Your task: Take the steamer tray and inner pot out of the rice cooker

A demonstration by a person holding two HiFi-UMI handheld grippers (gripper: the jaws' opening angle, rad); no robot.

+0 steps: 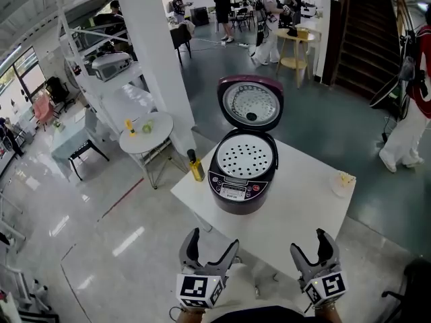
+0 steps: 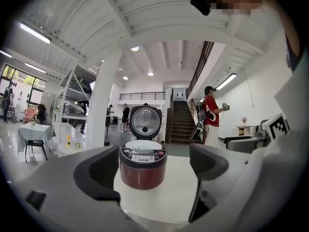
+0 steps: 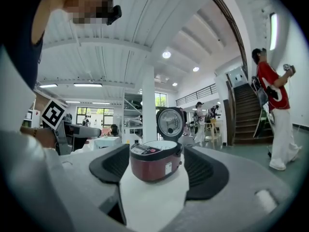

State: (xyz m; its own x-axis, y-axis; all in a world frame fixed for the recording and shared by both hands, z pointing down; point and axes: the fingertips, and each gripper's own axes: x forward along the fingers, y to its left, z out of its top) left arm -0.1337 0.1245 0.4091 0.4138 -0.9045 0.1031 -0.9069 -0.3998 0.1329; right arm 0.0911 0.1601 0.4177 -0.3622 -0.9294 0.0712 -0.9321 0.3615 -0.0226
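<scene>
A dark red rice cooker [image 1: 241, 184] stands on a white table [image 1: 296, 210] with its lid [image 1: 250, 105] tipped up and back. A white perforated steamer tray [image 1: 246, 157] sits in its mouth and hides whatever lies beneath it. Both grippers hover at the table's near edge, well short of the cooker. My left gripper [image 1: 213, 242] is open and empty, and so is my right gripper [image 1: 310, 243]. In the left gripper view the cooker [image 2: 143, 166] shows between the spread jaws of the left gripper [image 2: 154, 168]. The right gripper view frames the cooker [image 3: 155, 161] the same way.
A yellow bottle with a dark cap [image 1: 196, 167] stands at the table's left corner beside the cooker. A small white cup [image 1: 343, 182] sits near the right edge. A round side table [image 1: 146, 132] and a white pillar [image 1: 158, 52] are to the left; a person [image 1: 412, 113] stands far right.
</scene>
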